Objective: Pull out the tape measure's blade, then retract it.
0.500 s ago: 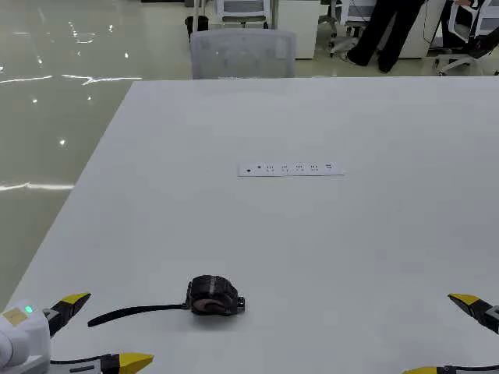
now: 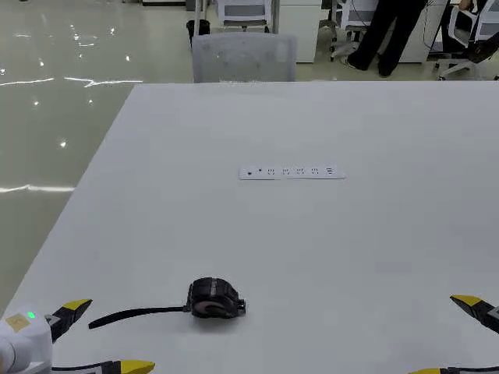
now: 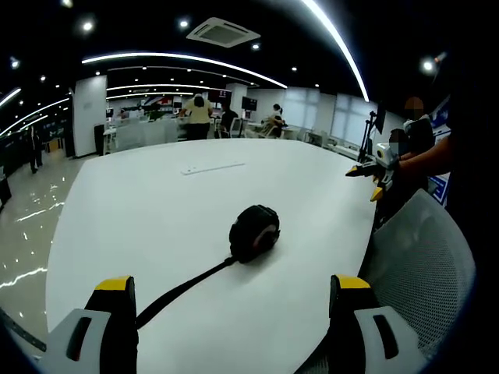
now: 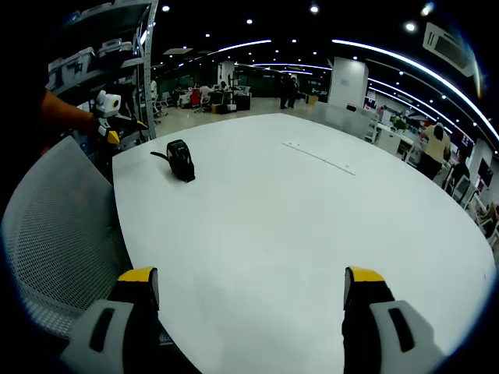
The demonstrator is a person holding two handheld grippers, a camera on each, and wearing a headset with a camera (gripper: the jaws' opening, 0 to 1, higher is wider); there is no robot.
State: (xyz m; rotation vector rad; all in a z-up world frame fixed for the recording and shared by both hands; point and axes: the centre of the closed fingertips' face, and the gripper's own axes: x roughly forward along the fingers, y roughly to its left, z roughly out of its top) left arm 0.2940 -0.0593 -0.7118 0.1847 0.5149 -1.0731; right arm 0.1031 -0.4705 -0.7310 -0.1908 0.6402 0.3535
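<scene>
Tape measure [image 2: 214, 298] hard, compact, probably slides on tabletop [image 2: 312, 249]; brace its body, pinch blade end; left claw [image 3: 234, 284] and right claw [image 4: 251, 274] spread, empty.

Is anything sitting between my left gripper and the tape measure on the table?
Nothing visible does. The left gripper faces the tape measure across bare white table; only the measure's own black strap trails toward the open jaws.

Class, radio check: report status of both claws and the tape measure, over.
Left claw open, right claw open, both empty. Tape measure lies on table nearer left claw, untouched, strap trailing toward it. Nothing in the way; power strip sits far beyond.
</scene>
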